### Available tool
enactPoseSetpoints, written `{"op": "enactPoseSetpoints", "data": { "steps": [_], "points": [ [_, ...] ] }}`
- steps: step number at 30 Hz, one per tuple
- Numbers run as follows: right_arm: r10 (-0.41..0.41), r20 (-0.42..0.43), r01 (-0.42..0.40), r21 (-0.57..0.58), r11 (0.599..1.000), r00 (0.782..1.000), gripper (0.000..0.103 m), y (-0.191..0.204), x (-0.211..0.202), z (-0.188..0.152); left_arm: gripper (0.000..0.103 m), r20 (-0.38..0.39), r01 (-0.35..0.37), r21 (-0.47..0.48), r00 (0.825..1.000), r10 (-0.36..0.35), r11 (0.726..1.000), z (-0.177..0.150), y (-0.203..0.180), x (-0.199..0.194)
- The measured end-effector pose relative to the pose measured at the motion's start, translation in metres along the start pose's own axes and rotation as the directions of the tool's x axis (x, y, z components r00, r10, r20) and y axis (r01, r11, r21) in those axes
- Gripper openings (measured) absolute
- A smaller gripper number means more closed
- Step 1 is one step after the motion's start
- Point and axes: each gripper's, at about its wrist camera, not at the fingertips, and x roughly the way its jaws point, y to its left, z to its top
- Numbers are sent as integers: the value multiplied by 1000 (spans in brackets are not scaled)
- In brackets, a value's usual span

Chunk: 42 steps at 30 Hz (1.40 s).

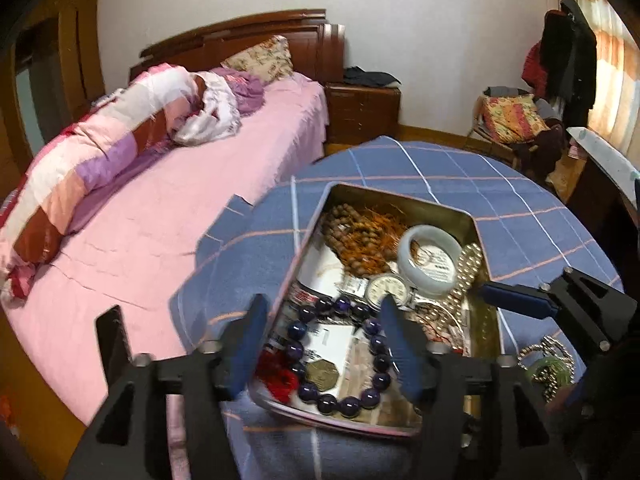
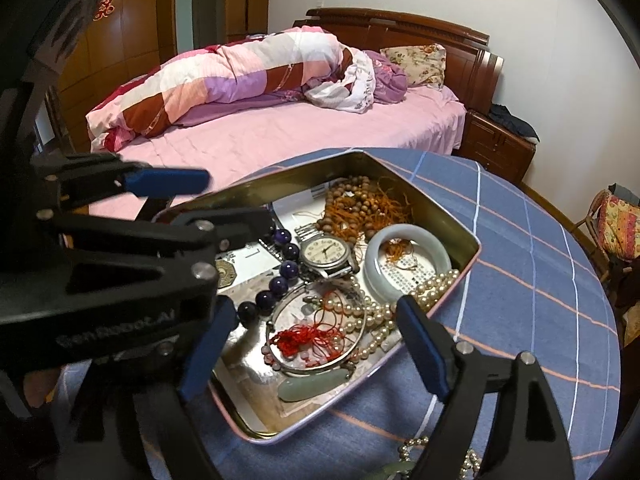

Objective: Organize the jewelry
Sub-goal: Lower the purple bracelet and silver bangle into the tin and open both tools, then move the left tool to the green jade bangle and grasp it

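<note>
Both grippers' open fingers (image 1: 248, 344) straddle the jewelry tin (image 1: 472, 220).

A bed (image 1: 168, 216) with a pink sheet stood beside the table, a rolled patchwork quilt (image 2: 224, 80) and a floral pillow (image 1: 260, 58) lying on it. A wooden nightstand (image 1: 362, 110) stood next to the headboard, with dark clothes on top.

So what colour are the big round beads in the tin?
Dark purple bead bracelet, clearest in the left wrist view.
</note>
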Motion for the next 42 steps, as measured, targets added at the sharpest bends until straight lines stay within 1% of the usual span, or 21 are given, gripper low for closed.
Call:
{"op": "enactPoseSetpoints", "data": {
  "steps": [1, 5, 14, 18, 29, 34, 38, 42],
  "points": [
    [-1, 1, 1, 2, 1000, 1000, 85, -1, -1, 0, 69, 11, -9, -2, 1000, 9, 1000, 1, 1, -2],
    [-9, 5, 9, 4, 1000, 1000, 89, -2, -3, 0, 69, 10, -16, -14, 1000, 16, 1000, 1, 6, -2],
    [-17, 12, 17, 3, 1000, 1000, 91, -1, -9, -1, 69, 5, -29, -19, 1000, 29, 999, 3, 8, -2],
    [-19, 22, 19, 10, 1000, 1000, 94, -3, -15, -3, 69, 8, -30, -13, 1000, 30, 999, 3, 5, -5],
    [-36, 30, 35, 24, 999, 999, 94, -16, -31, -12, 69, -3, -48, -19, 999, 48, 999, -1, 0, -12],
    [-61, 25, 59, 53, 997, 998, 94, -35, -49, -29, 69, 2, -64, 5, 998, 64, 998, -6, -14, -18],
    [-114, -3, 114, 93, 989, 993, 98, -61, -65, -56, 69, 12, -67, 34, 998, 66, 997, -10, -29, -22],
    [-167, -52, 172, 138, 975, 985, 98, -85, -74, -84, 69, 19, -59, 52, 998, 58, 997, -15, -45, -28]
  ]
}}
